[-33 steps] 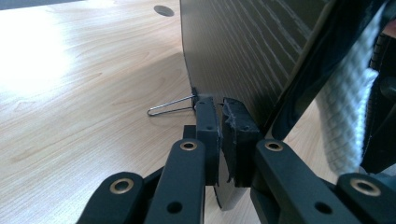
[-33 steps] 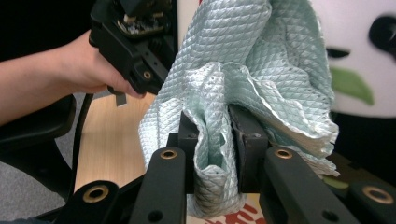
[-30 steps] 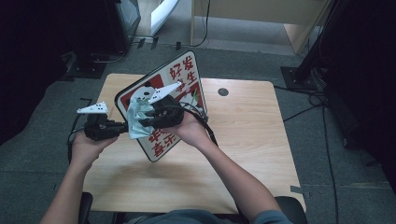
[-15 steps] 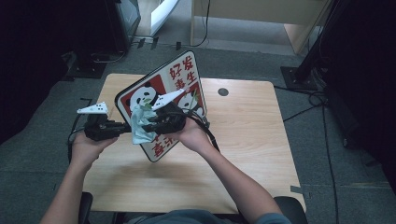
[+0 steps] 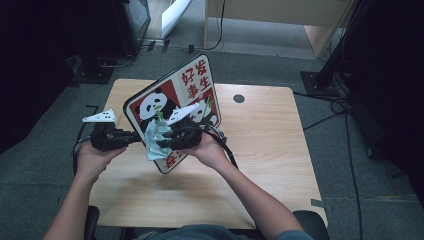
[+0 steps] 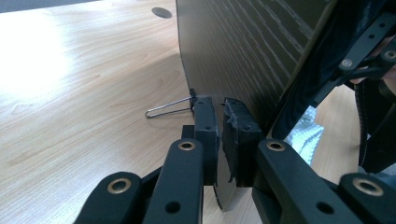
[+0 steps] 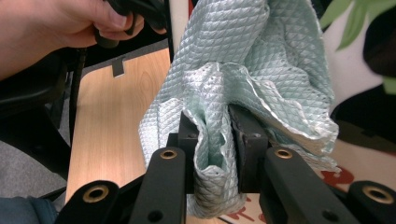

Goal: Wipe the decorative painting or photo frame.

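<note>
A panda sign board (image 5: 172, 102) with red Chinese characters stands tilted on the wooden table (image 5: 270, 150). My left gripper (image 5: 134, 136) is shut on the board's left edge; the left gripper view shows its pads (image 6: 205, 126) clamping the board's dark back (image 6: 243, 56). My right gripper (image 5: 162, 141) is shut on a pale green quilted cloth (image 5: 156, 137), pressed against the board's printed face. In the right gripper view the cloth (image 7: 243, 79) bunches up between the pads (image 7: 247, 135) with the board's face (image 7: 355, 70) behind it.
A wire stand leg (image 6: 168, 108) sticks out behind the board onto the table. A round cable hole (image 5: 239, 98) lies at the far side. A desk (image 5: 270, 20), cables and dark equipment stand on the grey floor around the table.
The right gripper and cloth have slid a little toward the left along the board's face. The left gripper keeps its hold on the board's edge.
</note>
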